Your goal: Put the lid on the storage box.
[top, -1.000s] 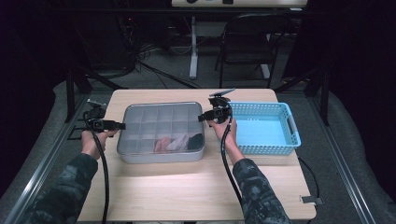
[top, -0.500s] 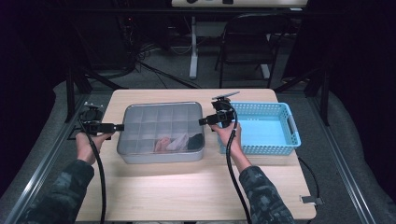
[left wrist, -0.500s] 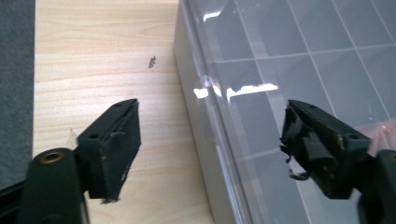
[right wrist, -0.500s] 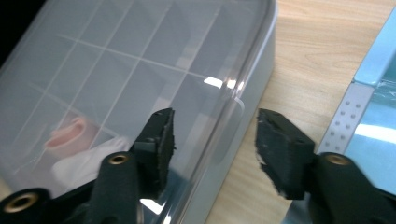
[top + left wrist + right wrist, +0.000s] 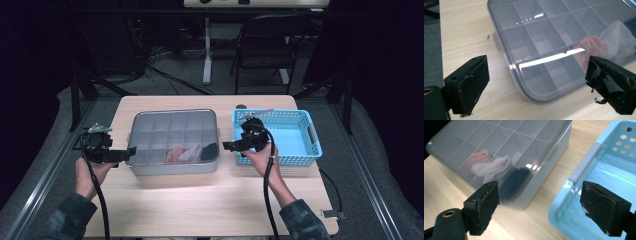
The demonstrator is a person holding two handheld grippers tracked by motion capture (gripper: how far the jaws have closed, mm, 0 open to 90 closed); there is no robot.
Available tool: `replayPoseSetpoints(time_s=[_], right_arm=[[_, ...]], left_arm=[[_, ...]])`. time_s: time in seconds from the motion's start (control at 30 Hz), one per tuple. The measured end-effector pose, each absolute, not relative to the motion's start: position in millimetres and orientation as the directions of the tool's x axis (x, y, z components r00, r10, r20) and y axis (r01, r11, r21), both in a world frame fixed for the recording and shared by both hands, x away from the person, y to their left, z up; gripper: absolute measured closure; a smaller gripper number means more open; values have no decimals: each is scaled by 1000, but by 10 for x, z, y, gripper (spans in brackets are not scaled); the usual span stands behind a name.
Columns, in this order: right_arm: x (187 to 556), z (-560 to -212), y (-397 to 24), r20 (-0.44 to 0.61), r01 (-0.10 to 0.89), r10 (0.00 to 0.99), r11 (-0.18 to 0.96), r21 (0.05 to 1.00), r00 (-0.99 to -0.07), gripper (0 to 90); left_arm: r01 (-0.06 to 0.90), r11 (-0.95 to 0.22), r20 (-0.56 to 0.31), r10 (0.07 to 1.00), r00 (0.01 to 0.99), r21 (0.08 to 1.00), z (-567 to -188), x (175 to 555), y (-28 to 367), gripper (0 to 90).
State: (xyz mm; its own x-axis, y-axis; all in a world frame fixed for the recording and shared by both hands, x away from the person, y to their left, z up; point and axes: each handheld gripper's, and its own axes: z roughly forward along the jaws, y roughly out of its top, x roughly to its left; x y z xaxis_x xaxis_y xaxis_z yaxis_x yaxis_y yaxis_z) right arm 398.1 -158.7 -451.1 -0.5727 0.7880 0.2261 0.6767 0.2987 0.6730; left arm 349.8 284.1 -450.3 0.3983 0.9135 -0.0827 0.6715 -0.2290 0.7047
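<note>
Both grippers off the box, fingers spread.
We see the lidded grey box point(image 5: 174, 141) on the table point(image 5: 200, 200), w/ a blue basket point(image 5: 295, 135) just beside it. Left gripper point(image 5: 131, 152) sits by its left edge, right gripper point(image 5: 226, 145) btwn box & basket; both sets of fingers have just been opening, nothing between them.

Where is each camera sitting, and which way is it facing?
High view: above the near side, facing forward and down on the table; both forearms and hand-held grippers show.
Left gripper view: on the left hand-held gripper, facing the lidded compartment box; its open jaws show.
Right gripper view: on the right hand-held gripper, facing box and blue basket; open jaws show.
All share the box.
</note>
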Motion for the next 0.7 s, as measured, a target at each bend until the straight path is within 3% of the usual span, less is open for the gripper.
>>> replayPoseSetpoints(time_s=[0.3, 0.7], right_arm=[[3494, -4558, -1943, 177, 649, 799, 314, 693, -575, 79], [3115, -4970, -2355, 151, 696, 853, 291, 656, -499, 8]], left_arm=[[642, -284, -59, 887, 458, 712, -4630, 3089, 2680, 4], [633, -291, -55, 882, 468, 717, -4936, 2640, 2617, 1]])
